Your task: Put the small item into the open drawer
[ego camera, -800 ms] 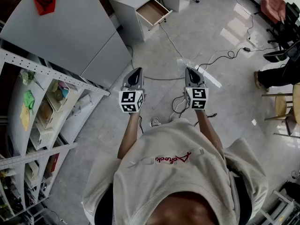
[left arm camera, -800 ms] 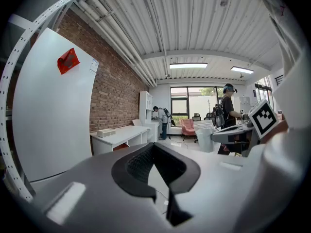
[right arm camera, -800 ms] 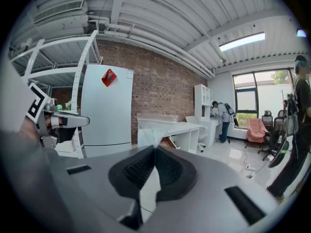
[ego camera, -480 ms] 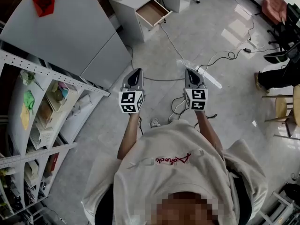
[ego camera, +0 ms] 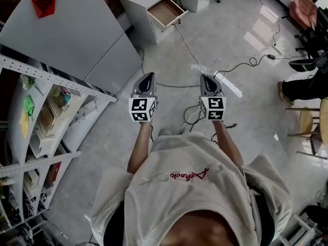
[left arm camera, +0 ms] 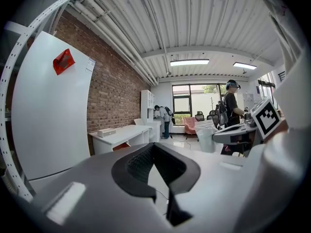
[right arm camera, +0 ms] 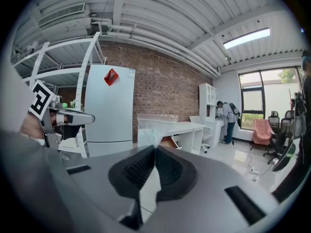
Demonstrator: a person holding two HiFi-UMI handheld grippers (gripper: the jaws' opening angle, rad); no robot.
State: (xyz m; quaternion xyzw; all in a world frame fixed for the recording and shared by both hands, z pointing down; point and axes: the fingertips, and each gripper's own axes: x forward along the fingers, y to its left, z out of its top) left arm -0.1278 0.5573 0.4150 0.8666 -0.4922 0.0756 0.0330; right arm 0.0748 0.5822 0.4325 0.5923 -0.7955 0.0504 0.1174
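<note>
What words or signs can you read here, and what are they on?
Shirt: red cursive word, too blurred to read.
Red diamond sign on the white fridge: dark symbol, unreadable.
Left gripper and right gripper: square black-and-white markers, no words.

1. I read the floor (ego camera: 246, 132) as smooth, glossy grey.
2. Drawer (ego camera: 165, 12): bare wood inside.
3. Wall (right arm camera: 165, 76): rough red brick.
4. Right gripper (right arm camera: 154, 148): matt grey plastic, ribbed black pads.
5. Clear film (right arm camera: 150, 127): thin glossy plastic.
</note>
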